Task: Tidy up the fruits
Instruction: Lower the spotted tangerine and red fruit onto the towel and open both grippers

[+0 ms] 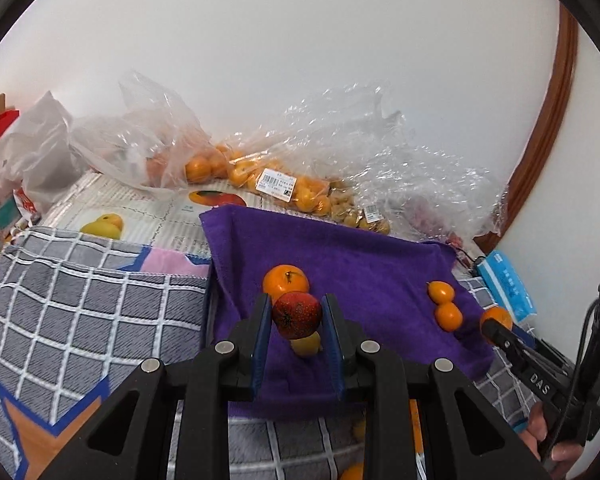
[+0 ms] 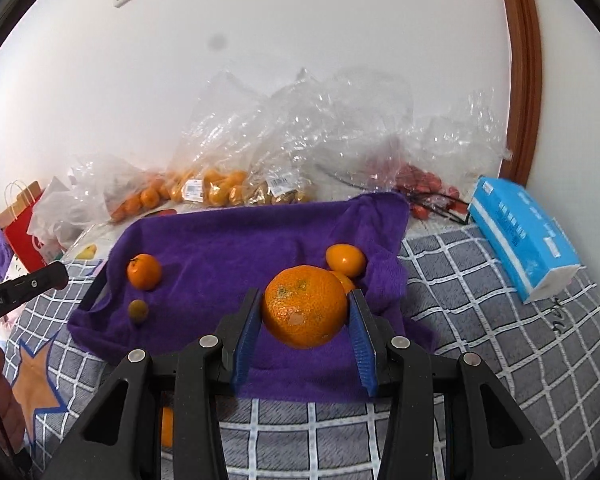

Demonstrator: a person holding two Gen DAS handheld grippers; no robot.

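The left gripper (image 1: 297, 317) clamps a small red fruit (image 1: 297, 314); the right gripper (image 2: 305, 310) clamps a large orange (image 2: 305, 306). Both fruits hang above the purple towel (image 2: 228, 240). Keep each grip firm, then lower each fruit beside its own kind before releasing.

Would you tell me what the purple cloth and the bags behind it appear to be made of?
The purple cloth looks like soft terry or microfibre: matte, fuzzy nap, loose folds. The bags look like thin clear plastic film: glossy, crinkled, with fruit showing through.
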